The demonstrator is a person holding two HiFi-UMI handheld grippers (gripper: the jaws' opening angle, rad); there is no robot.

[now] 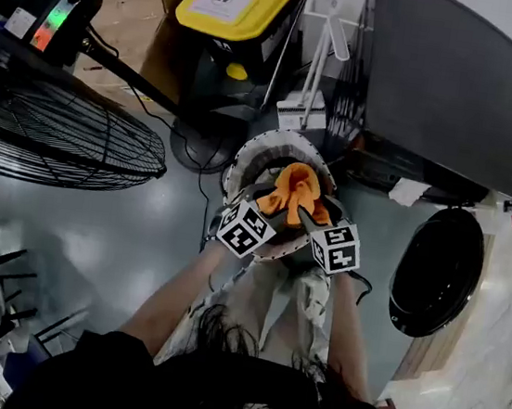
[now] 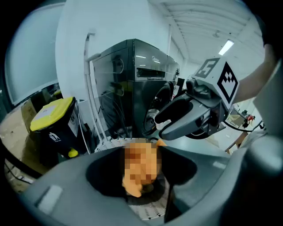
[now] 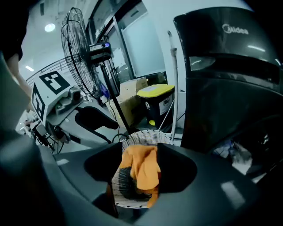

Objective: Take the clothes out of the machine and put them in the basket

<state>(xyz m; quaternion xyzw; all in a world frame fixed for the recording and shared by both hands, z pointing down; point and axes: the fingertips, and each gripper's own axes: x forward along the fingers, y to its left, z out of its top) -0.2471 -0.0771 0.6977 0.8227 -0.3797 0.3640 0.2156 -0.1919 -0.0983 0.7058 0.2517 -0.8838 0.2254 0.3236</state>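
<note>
**Orange cloth held over basket**

The left gripper (image 1: 272, 207) and right gripper (image 1: 307, 219) each pinch the orange cloth (image 1: 295, 189), which is bunched between them directly above the white wicker basket (image 1: 244, 156). The dark washing machine (image 1: 457, 94) stands at right with its round door (image 1: 436, 269) open.

Soft matt orange cloth (image 1: 295, 193), creased, white woven basket (image 1: 282, 137), glossy dark washing machine (image 1: 450, 84) panels, smooth yellow plastic lid (image 1: 236, 0), black wire fan grille (image 1: 51, 130), shiny grey floor (image 1: 84, 232)

Head view, basket (image 1: 244, 155) inside mostly hidden beneath orange cloth (image 1: 295, 193), fan (image 1: 51, 130) cut off at left edge, right gripper view, washing machine (image 3: 230, 88) running past right edge, its drum contents too dim to tell
</note>
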